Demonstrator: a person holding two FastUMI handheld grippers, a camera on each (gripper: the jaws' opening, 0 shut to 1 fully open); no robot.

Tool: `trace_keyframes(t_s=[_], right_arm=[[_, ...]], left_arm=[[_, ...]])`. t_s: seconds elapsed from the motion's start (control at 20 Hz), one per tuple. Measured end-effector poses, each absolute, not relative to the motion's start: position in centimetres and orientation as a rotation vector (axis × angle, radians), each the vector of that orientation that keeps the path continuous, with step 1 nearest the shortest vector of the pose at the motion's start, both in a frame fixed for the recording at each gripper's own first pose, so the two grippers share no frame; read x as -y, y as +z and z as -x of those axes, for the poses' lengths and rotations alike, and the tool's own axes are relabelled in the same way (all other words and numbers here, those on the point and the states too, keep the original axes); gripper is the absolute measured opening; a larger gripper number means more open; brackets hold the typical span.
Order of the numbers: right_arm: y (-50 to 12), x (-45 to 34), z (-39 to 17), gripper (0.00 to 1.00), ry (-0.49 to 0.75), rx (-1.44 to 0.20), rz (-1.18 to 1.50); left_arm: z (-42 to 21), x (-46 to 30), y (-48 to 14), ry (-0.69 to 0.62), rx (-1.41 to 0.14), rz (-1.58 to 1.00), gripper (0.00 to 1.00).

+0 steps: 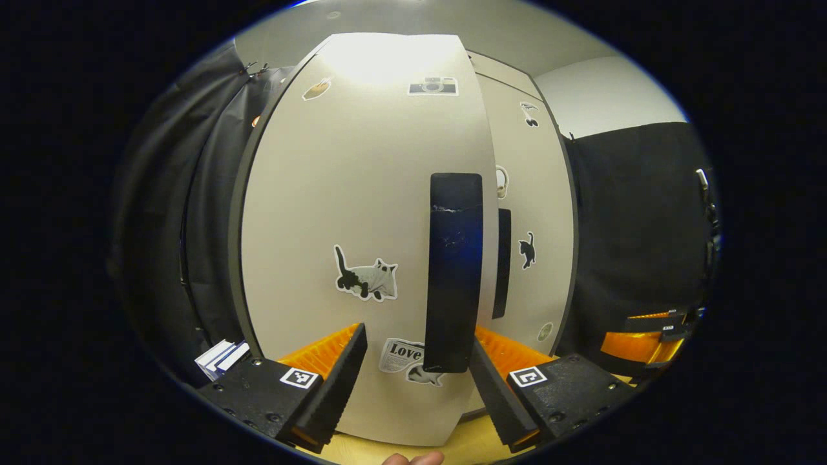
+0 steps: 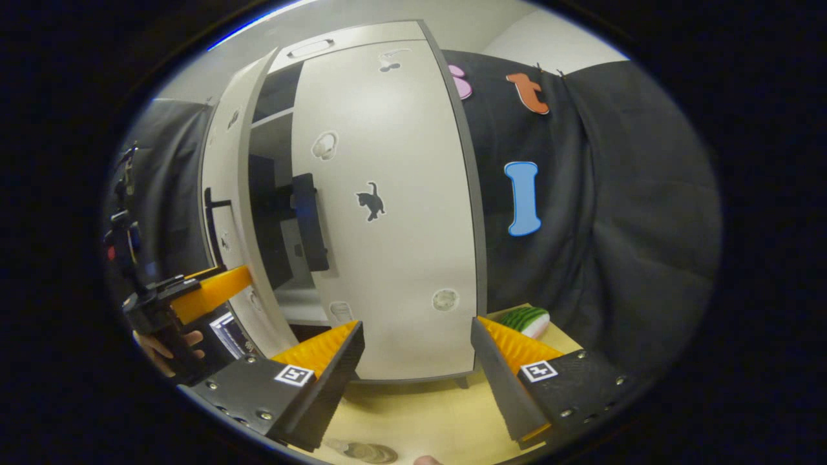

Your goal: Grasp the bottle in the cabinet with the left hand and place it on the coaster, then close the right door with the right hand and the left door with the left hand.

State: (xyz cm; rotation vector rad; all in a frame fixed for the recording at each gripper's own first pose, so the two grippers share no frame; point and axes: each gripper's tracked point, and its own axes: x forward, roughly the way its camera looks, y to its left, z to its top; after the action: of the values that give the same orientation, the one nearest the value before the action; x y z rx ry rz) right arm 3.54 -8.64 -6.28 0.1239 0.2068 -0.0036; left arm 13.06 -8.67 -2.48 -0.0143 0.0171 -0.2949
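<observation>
The cabinet's left door (image 1: 362,194) stands close in front of me in the left gripper view, pale grey with cat stickers and a tall black handle (image 1: 455,271). My left gripper (image 1: 418,329) is open, and the handle's lower end shows between its fingers (image 1: 342,368), nearer the right one. In the right gripper view this left door (image 2: 223,194) stands ajar, with the left gripper (image 2: 194,294) at its edge. The right door (image 2: 387,213) lies flush with the cabinet front. My right gripper (image 2: 417,323) hangs open before it, holding nothing. A round greyish thing (image 2: 362,452) lies on the table below, unclear.
The cabinet stands on a yellow table (image 2: 420,413). A green striped, watermelon-like object (image 2: 526,321) lies at the cabinet's right foot. A small blue-and-white box (image 1: 219,358) sits left of the left door. The dark gap (image 2: 274,194) between the doors shows shelves. Black cloth surrounds everything.
</observation>
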Motion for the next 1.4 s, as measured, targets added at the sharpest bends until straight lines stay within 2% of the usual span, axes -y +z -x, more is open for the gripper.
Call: trace_keyframes(t_s=[0.1, 0.15, 0.75, 1.0, 1.05, 1.15, 1.4], right_arm=[[-6.6, 8.6, -3.2, 0.97, 0.004, -0.214, -0.132], [-6.8, 8.6, -3.1, 1.00, 0.007, -0.217, -0.139], [-8.6, 10.2, -0.9, 1.00, -0.004, -0.252, -0.214], [-8.7, 12.0, 0.5, 1.00, -0.022, -0.256, -0.213], [-8.7, 12.3, 0.8, 0.97, -0.024, -0.255, -0.216], [-8.6, 12.9, 1.4, 1.00, -0.026, -0.252, -0.220], [-7.8, 13.6, 2.1, 1.00, -0.016, -0.237, -0.224]], left_arm=[[-14.0, 9.0, -2.4, -0.275, -0.015, -0.011, 0.92], [-14.5, 9.1, -2.3, -0.260, -0.014, -0.020, 0.92], [-15.7, 9.7, -2.0, -0.080, 0.012, -0.057, 0.92], [-15.8, 9.6, -2.0, -0.050, 0.018, -0.068, 0.92], [-15.8, 9.7, -1.9, -0.045, 0.020, -0.066, 0.92], [-15.8, 9.7, -2.5, -0.041, 0.000, -0.039, 0.92], [-12.5, 10.2, -1.2, -0.073, 0.009, 0.040, 0.93]])
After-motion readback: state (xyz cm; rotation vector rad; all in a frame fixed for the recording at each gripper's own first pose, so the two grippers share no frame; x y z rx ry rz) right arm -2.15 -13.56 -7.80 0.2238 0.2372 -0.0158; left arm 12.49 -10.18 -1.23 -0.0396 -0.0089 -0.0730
